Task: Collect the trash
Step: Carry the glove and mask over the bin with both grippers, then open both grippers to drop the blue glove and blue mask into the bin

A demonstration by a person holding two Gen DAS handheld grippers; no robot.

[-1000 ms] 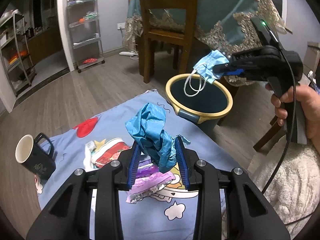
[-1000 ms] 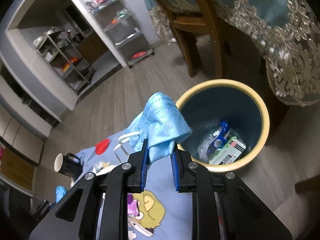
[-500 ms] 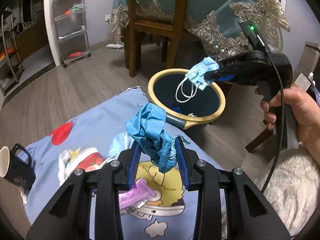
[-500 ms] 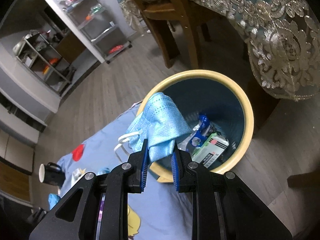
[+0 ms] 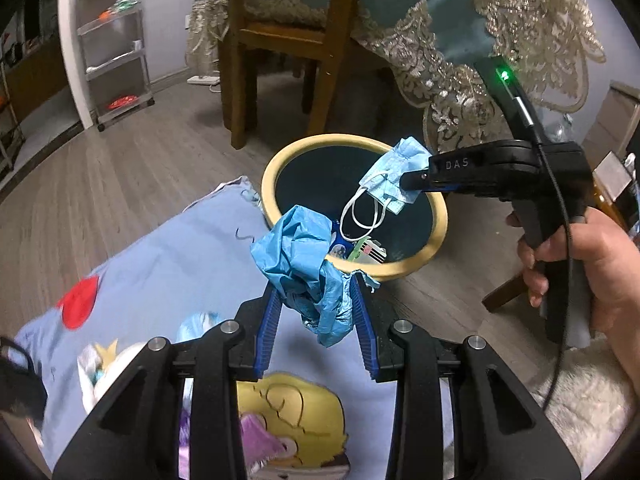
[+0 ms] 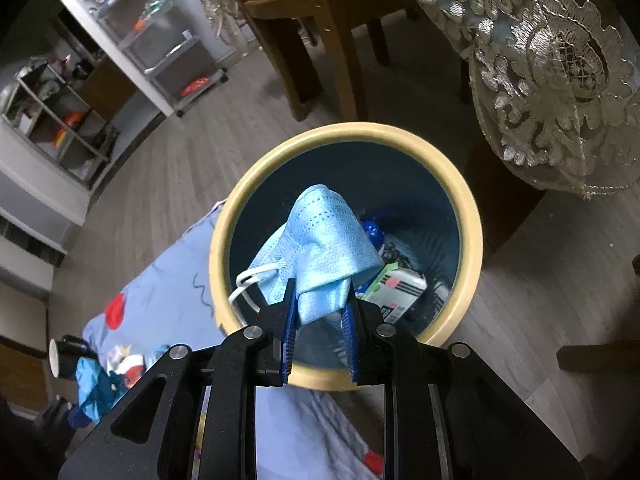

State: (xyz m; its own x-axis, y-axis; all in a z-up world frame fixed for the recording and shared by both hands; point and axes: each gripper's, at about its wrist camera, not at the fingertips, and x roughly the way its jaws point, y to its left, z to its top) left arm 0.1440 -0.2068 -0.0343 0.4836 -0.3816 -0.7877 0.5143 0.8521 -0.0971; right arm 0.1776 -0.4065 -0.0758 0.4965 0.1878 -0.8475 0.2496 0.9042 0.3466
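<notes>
My left gripper [image 5: 316, 300] is shut on a crumpled blue plastic glove [image 5: 304, 264] and holds it above the near rim of the trash bin [image 5: 436, 236], a dark bin with a yellow rim. My right gripper [image 6: 320, 300] is shut on a light blue face mask [image 6: 324, 248] and holds it over the bin's opening [image 6: 472, 264]. The mask also shows in the left wrist view [image 5: 392, 176], its white ear loops hanging down. Trash packets [image 6: 396, 288] lie inside the bin.
A blue cartoon-print cloth [image 5: 168, 276] covers the floor in front of the bin, with a purple wrapper [image 5: 260, 444] and other scraps on it. A black mug [image 6: 64, 356] stands at its far end. A wooden chair [image 5: 280, 40] and a lace-draped table [image 5: 460, 60] stand behind the bin.
Both grippers have moved toward the bin. The mask went from beside the rim to over the opening. The glove came from above the cloth to the bin's near rim.
</notes>
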